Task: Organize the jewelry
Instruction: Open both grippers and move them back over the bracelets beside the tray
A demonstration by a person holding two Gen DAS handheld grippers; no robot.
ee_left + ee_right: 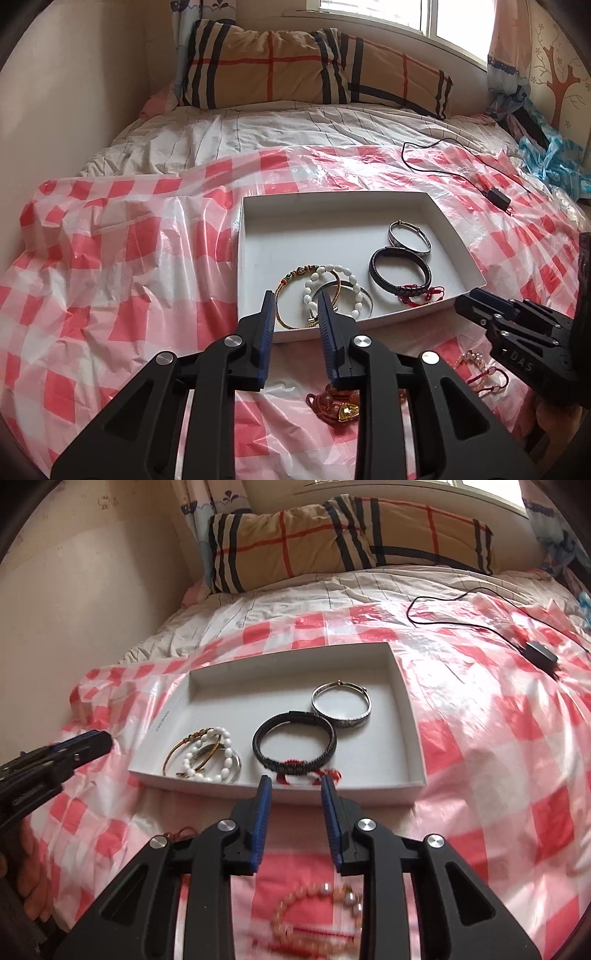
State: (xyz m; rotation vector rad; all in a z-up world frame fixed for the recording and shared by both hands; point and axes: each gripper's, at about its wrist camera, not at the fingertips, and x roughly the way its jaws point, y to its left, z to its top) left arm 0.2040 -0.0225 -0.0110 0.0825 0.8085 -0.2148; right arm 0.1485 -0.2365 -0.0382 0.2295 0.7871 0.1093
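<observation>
Both grippers hang above the checked plastic sheet (pixel 110 258) with their jaws spread and nothing between them. From its own camera the left gripper (pixel 295 299) sits low in the frame, blue-padded tips just over the near rim of the white tray (pixel 258 206); the right gripper (pixel 295 782) appears likewise in its own view, tips at the tray's near wall.

In the left view the tray fills the centre, its long axis running left to right across the frame. Lower left inside it, a white bead bracelet (pixel 332 284) lies over a gold bangle (pixel 291 314). To their right lies a black braided bracelet (pixel 400 271), flat, with a red cord bracelet (pixel 421 293) touching its near edge. Behind it, toward the upper right of the tray, rests a silver bangle (pixel 410 236).

Outside the tray, near the bottom of the right view, a pink bead bracelet (pixel 317 919) lies flat on the sheet. A red and amber charm bracelet (pixel 336 406) sits at the bottom centre of the left view. A black cable (pixel 443 166) trails at upper right, and a plaid pillow (pixel 277 70) lies across the top.
</observation>
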